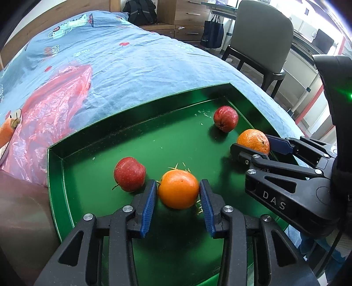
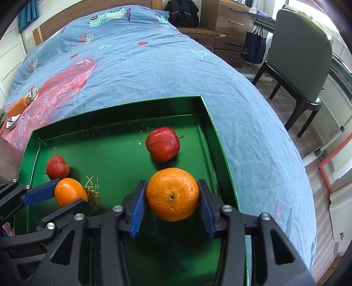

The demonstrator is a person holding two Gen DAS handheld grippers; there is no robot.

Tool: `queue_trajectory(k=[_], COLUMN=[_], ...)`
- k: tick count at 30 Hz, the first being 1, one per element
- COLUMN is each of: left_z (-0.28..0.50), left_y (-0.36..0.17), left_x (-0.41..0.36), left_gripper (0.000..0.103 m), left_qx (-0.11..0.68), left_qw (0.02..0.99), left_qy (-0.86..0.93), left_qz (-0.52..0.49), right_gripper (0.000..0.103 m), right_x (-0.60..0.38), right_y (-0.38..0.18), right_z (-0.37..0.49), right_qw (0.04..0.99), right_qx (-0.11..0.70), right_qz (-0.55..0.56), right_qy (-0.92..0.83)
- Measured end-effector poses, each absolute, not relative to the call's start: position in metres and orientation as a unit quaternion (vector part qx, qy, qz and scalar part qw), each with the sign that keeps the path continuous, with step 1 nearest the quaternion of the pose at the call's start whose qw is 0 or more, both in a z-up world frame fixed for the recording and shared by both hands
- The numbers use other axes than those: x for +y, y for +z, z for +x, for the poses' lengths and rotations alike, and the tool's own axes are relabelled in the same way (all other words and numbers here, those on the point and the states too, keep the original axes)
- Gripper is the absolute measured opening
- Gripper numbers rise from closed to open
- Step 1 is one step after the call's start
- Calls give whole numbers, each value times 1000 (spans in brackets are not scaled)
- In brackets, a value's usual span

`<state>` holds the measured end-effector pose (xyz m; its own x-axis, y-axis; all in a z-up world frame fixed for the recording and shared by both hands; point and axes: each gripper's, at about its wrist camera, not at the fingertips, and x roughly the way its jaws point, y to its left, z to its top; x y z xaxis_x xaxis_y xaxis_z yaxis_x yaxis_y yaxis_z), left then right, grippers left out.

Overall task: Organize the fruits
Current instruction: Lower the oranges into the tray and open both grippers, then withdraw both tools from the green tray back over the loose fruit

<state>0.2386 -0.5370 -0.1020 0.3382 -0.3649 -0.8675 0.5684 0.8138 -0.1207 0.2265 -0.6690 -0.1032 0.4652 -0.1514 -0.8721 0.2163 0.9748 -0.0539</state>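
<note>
Gold lettering [image 2: 93, 193] on green tray [image 2: 211, 123], right-wrist view only

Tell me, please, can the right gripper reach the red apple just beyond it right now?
Probably not yet: the right gripper is shut on an orange, so the apple must wait.

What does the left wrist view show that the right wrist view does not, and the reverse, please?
Only the left wrist view shows the DAS lettering on the right gripper. Only the right wrist view shows the teal cloth hanging top left. Both show the green tray, the left apple, the right apple, the smooth orange inside the left gripper, the bumpy orange inside the right gripper, and the pink bag.
</note>
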Motion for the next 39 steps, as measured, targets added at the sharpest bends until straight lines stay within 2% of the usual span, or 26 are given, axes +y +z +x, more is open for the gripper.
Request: queue_trajectory(k=[2, 4, 7, 9, 14, 18, 23, 39], left_z=[236, 233, 228, 225, 209, 192, 173, 96], left_y=[-97, -92, -86, -82, -74, -65, -58, -59], left_x=[-536, -534, -530, -525, -516, -514, -505, -461], left_gripper=[42, 46, 48, 49, 49, 50, 53, 53], left_qx=[491, 485, 479, 476, 463, 446, 428, 423], left_qw=[816, 820, 823, 824, 825, 825, 825, 785], left_qy=[-288, -287, -286, -287, -302, -322, -337, -410], left_qz=[103, 104, 105, 104, 113, 129, 148, 192], right_gripper=[59, 67, 72, 77, 79, 89, 90, 90], right_x=[-668, -667, -665, -665, -661, -656, -648, -606], right_y=[-97, -91, -82, -75, -60, -52, -47, -74], right_z=[223, 220, 212, 204, 183, 163, 137, 60], right_qw=[859, 862, 865, 868, 871, 869, 862, 819], right_qx=[500, 494, 487, 479, 466, 461, 464, 526], right_qz=[30, 28, 29, 32, 34, 31, 34, 70], right_qy=[-108, -112, -120, -127, -151, -176, -200, -219])
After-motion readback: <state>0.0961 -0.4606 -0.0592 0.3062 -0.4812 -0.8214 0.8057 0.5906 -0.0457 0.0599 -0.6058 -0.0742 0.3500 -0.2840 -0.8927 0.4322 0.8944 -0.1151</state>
